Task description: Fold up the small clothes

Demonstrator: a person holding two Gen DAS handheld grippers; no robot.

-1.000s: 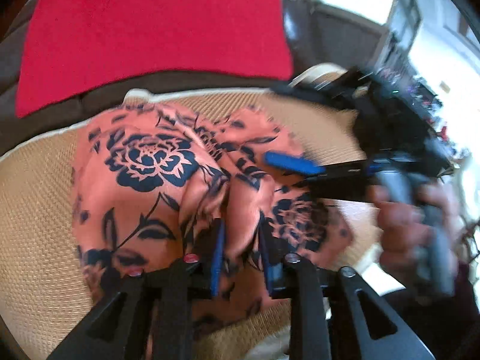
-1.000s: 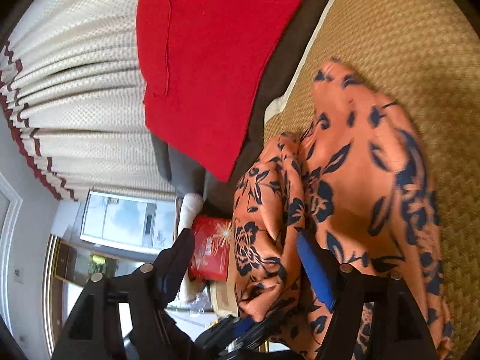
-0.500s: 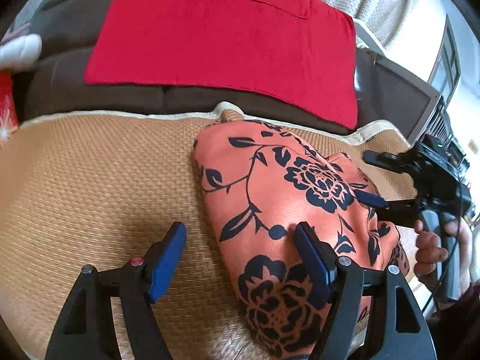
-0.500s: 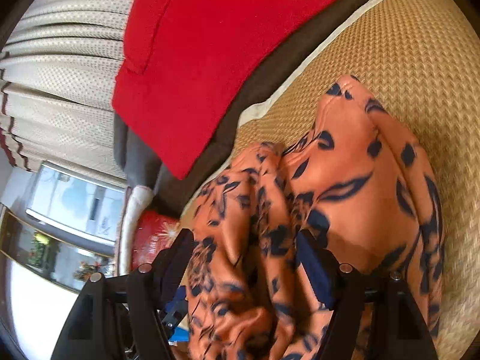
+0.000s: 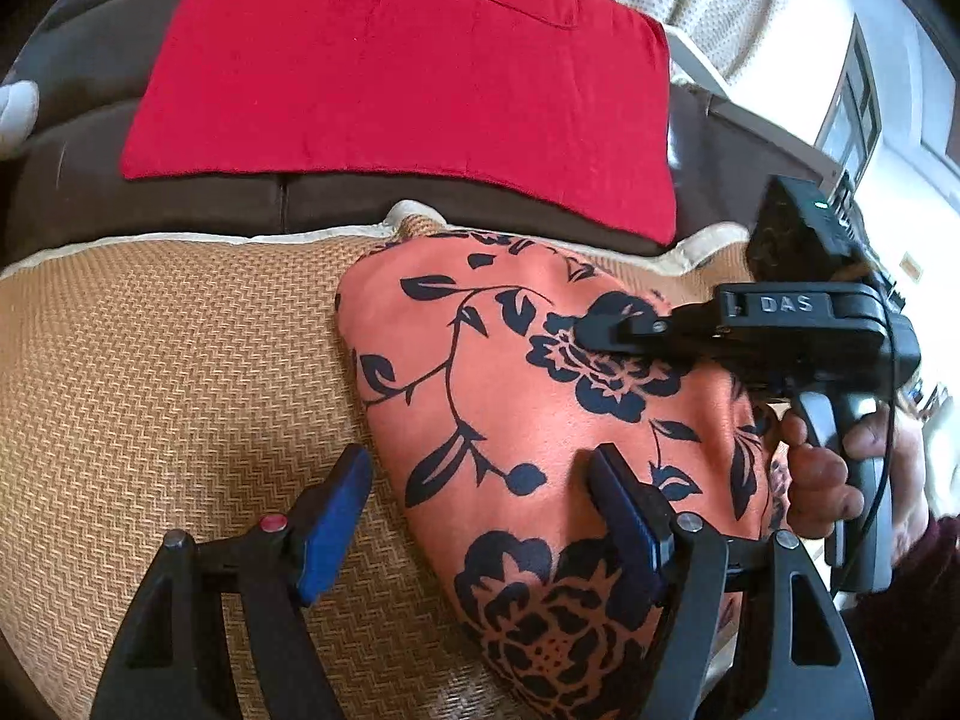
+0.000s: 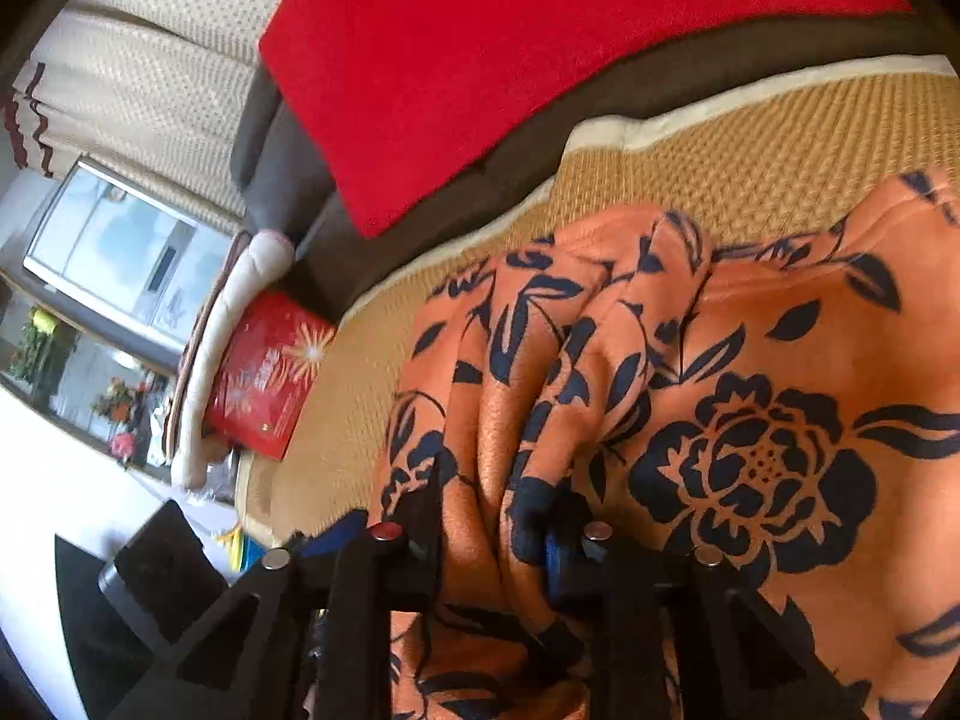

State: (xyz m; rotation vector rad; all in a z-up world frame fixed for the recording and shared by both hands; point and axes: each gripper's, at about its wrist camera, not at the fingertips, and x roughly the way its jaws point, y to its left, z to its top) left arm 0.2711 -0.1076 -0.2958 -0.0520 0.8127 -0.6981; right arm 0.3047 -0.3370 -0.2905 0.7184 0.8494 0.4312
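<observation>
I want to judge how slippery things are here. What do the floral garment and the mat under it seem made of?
Floral garment: probably a smooth satin-like synthetic or silk, with a soft sheen and fine, soft folds. Woven mat: looks like rattan or bamboo fibre in a matte zigzag weave, edged with cream cloth.

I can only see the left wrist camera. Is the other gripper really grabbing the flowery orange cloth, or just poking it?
Observer: Grabbing. In the right wrist view the right gripper is closing its fingers, with a raised fold of the orange cloth between them.
Operator: Is anything hiding past the mat on that side?
Observer: Yes, a red box with sparkle pictures sits just off the edge of the woven mat.
</observation>
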